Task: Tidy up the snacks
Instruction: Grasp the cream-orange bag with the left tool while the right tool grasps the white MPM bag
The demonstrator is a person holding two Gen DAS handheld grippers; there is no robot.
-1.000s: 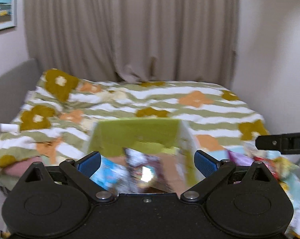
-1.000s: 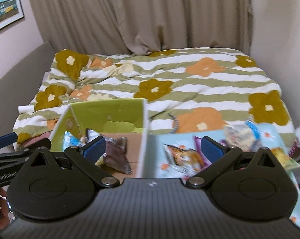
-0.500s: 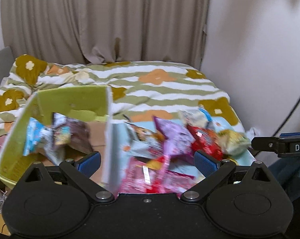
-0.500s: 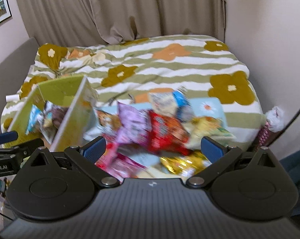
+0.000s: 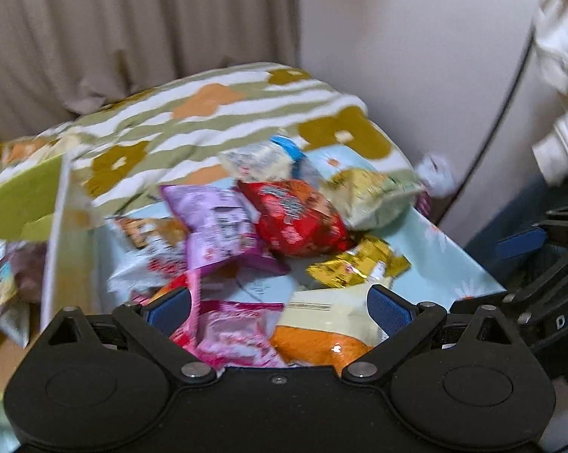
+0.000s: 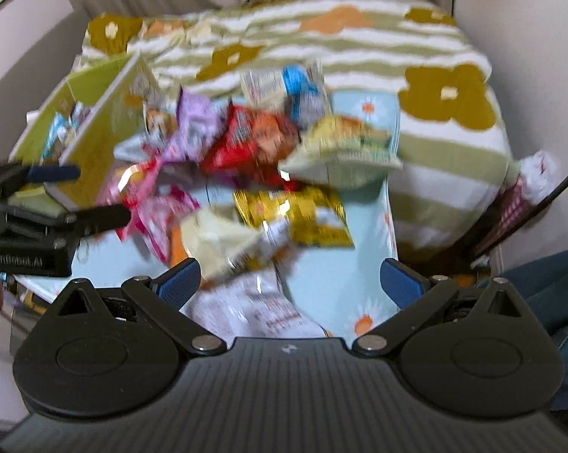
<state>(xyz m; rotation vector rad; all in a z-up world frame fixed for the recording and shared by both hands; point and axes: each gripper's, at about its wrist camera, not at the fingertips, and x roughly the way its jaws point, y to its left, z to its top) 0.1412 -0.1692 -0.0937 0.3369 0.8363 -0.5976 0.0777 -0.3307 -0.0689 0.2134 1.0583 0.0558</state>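
Observation:
A heap of snack bags lies on a light blue daisy cloth (image 6: 359, 294): a red bag (image 5: 295, 219), a purple bag (image 5: 219, 226), a gold bag (image 5: 359, 264), a pale green bag (image 5: 367, 192) and a pink packet (image 5: 227, 328). My left gripper (image 5: 278, 307) hangs open just above the pink packet and an orange-and-cream bag (image 5: 321, 332). My right gripper (image 6: 290, 283) is open over a white packet (image 6: 253, 309), near the gold bag (image 6: 291, 211). A green box (image 6: 95, 120) stands to the left with several packets inside. Both views are blurred.
A bed with a striped flower blanket (image 6: 359, 37) lies behind the cloth. There is a wall to the right, with a dark cable (image 5: 502, 113) running down it. Curtains (image 5: 133, 37) hang at the back. The left gripper (image 6: 76, 194) shows at the left edge of the right wrist view.
Both grippers have swung right, away from the green box, and come down closer over the snack heap. Both stayed open.

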